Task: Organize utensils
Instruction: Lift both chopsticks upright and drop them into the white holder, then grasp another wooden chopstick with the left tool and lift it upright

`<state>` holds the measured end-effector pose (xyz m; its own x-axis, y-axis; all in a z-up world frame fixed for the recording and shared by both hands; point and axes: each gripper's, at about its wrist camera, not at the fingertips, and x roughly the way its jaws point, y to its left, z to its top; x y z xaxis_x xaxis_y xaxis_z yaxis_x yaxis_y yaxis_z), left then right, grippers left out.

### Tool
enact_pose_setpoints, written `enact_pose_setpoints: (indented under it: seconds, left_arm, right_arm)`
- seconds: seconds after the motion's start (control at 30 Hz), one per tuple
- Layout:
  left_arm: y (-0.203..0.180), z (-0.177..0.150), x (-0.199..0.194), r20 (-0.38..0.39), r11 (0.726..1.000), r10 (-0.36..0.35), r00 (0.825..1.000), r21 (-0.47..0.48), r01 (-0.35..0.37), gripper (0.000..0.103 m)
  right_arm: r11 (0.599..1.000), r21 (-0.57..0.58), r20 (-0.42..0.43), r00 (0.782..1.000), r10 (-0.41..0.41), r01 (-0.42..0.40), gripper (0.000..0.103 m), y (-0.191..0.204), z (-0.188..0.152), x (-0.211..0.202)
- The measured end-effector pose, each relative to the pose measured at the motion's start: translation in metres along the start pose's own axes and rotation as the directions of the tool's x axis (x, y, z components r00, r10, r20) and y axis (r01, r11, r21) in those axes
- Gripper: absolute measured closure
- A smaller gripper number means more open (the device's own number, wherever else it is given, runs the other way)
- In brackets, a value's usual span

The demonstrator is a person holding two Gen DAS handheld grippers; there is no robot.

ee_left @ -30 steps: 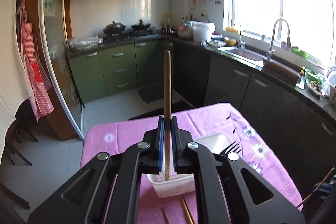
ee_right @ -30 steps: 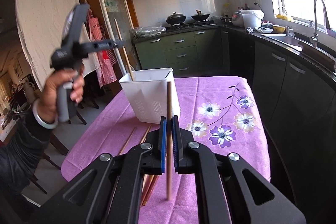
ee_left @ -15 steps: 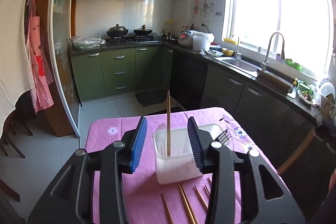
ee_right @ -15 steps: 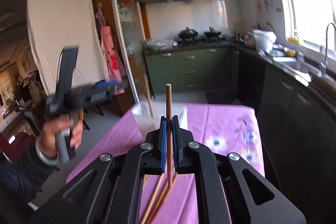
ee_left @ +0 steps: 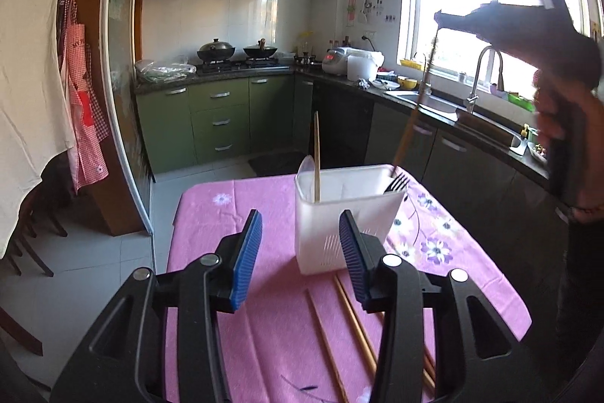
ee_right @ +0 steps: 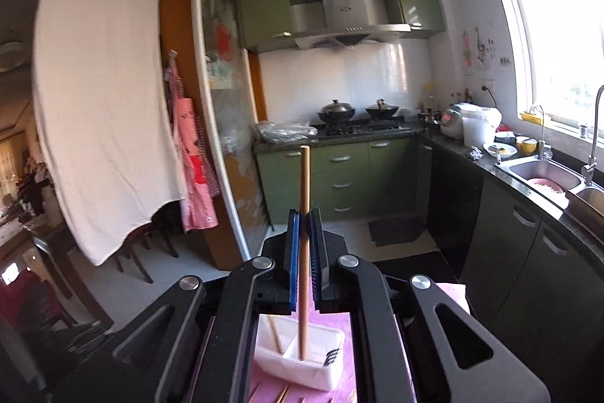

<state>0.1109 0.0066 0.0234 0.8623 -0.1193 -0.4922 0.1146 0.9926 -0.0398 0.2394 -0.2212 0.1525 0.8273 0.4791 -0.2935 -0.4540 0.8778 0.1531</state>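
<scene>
A white plastic utensil holder (ee_left: 349, 214) stands on the pink flowered tablecloth (ee_left: 234, 214). One wooden chopstick (ee_left: 317, 157) stands in its left part and a black fork (ee_left: 396, 182) in its right part. My left gripper (ee_left: 300, 252) is open and empty, just in front of the holder. My right gripper (ee_right: 305, 259) is shut on a second chopstick (ee_right: 304, 252), held upright with its lower end inside the holder (ee_right: 302, 361). In the left wrist view the right gripper's chopstick (ee_left: 411, 119) slants down into the holder's right side.
Several loose chopsticks (ee_left: 351, 323) lie on the cloth in front of the holder. Green kitchen cabinets (ee_left: 226, 123), a stove with pans (ee_left: 234, 51) and a sink (ee_left: 434, 101) are behind the table. The table's left edge (ee_left: 173, 252) drops to the tiled floor.
My left gripper opened, left its chopstick standing in the holder and drew back. My right gripper rose with its chopstick and moved over the holder, lowering the tip inside.
</scene>
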Motion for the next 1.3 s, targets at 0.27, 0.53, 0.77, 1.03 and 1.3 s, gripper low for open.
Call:
enact_pose_setpoints:
  seconds: [0.27,0.53,0.77,1.03,1.3]
  left_arm:
    - [0.004,-0.011,0.012,-0.050,1.000,-0.012,0.999,-0.014,0.011,0.061]
    - [-0.006,-0.013,0.013,-0.060,1.000,-0.022,0.998,0.005,0.023,0.058]
    - [-0.012,-0.020,0.020,-0.092,1.000,-0.030,0.995,0.006,0.030,0.056]
    - [-0.013,-0.052,0.079,-0.287,0.999,-0.022,0.958,-0.032,0.014,0.053]
    - [-0.009,-0.089,0.154,-0.525,0.995,-0.047,0.850,-0.096,-0.004,0.070]
  right_arm:
    - [0.999,0.048,-0.175,0.984,-0.006,0.015,0.097,-0.012,-0.052,0.080]
    - [1.000,0.028,-0.251,0.968,0.004,0.003,0.092,-0.007,-0.082,0.098]
    - [1.000,-0.007,-0.160,0.987,0.013,-0.015,0.089,0.002,-0.080,0.025]
    - [0.997,0.039,-0.274,0.960,-0.054,0.067,0.080,-0.021,-0.163,-0.010]
    - [0.983,0.145,-0.440,0.897,-0.042,0.117,0.080,-0.055,-0.245,0.016]
